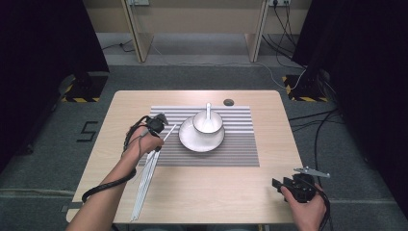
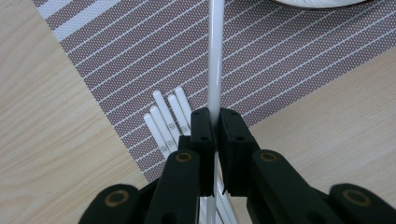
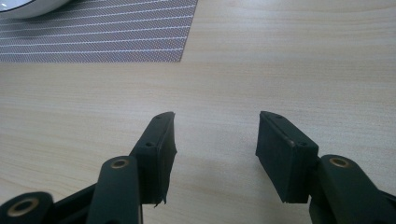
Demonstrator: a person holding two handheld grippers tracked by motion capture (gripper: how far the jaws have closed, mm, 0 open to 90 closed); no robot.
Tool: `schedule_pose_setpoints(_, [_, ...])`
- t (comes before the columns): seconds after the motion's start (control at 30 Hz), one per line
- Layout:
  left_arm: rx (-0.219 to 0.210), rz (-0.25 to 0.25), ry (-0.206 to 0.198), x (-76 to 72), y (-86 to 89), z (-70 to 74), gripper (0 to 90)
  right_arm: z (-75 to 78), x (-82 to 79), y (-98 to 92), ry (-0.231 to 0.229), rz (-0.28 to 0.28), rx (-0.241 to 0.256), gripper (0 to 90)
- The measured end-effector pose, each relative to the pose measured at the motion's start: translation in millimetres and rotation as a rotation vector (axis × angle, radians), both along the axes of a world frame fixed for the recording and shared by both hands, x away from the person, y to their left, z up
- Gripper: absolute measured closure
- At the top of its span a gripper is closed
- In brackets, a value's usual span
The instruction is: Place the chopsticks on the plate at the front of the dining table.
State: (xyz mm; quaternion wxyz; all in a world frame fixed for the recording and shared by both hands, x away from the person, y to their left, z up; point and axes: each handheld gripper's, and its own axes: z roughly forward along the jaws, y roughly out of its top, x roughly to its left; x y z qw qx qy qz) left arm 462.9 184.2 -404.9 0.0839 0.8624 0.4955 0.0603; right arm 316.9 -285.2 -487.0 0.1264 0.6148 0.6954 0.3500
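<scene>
Left gripper (image 2: 214, 122) lifts one thin white plastic stick (image 2: 215, 60) off the bundle at the striped mat's left edge.
Fingers clamped tight on it, tip angled toward the white plate (image 1: 188, 140); right gripper (image 3: 215, 140) rests wide open, empty, near the surface's front-right corner.

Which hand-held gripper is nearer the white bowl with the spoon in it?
Left. The left hand-held gripper, clamped on a white stick, sits just left of the bowl; the right hand-held gripper rests open near the table's front right corner.

Bare surface (image 1: 216, 192) lies open between the two hands and ahead of the right gripper (image 3: 215, 140), whose jaws stand apart. Mid-mat, the plate (image 1: 192, 142) with bowl (image 1: 208, 123) and spoon (image 1: 208, 109) blocks passage. Loose white chopsticks (image 1: 144, 185), perhaps four, clutter the left side.
</scene>
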Motion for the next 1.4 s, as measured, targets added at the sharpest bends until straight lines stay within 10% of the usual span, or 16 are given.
schedule_pose_setpoints(1.4, [-0.041, 0.023, -0.024, 11.9, -16.3, 0.2, 84.8, -0.1, 0.1, -0.3, 0.001, 0.002, 0.002, 47.2])
